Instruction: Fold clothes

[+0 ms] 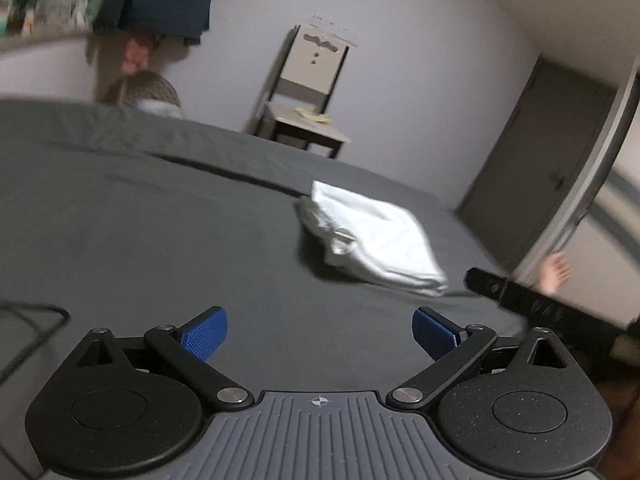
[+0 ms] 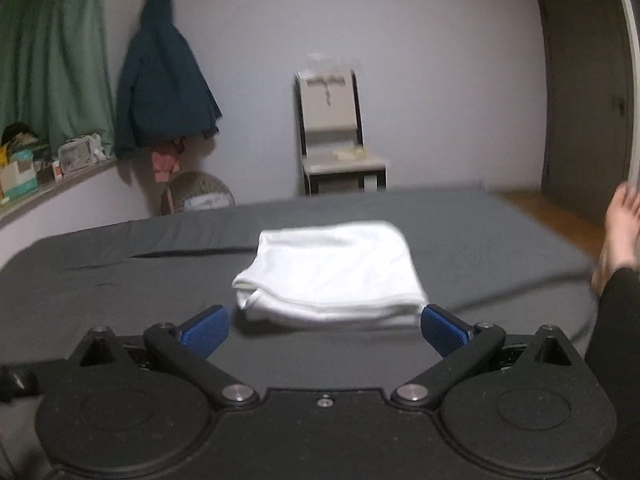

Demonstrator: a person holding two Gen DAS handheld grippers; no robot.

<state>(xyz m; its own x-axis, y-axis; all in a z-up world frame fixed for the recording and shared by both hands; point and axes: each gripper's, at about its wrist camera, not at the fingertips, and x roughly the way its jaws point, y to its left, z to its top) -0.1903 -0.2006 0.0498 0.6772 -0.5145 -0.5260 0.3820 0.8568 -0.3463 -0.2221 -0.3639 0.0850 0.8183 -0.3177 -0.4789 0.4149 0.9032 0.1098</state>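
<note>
Nearest, both the left gripper (image 1: 320, 334) and right gripper (image 2: 325, 330) gape wide, holding nothing. Just beyond the right fingers (image 2: 444, 330) a folded white garment (image 2: 332, 270) lies on the grey bed (image 2: 120, 280); farther off stands a chair (image 2: 332, 128). No writing is legible.

- The green curtain (image 2: 52, 60) is cut off by the left and top edges of the right wrist view; in the left wrist view only a blurred strip of it shows.
- The clutter on the ledge (image 2: 24, 168) is too small and blurred to name.
- A bare foot (image 2: 620, 232) is cut by the right edge.
- The dark door (image 1: 540, 160) is partly hidden behind a pale frame.
- The bed sheet's (image 1: 160, 220) near edge is hidden under both gripper bodies.
- The item on the chair seat (image 2: 348, 154) is too blurred to identify.
</note>
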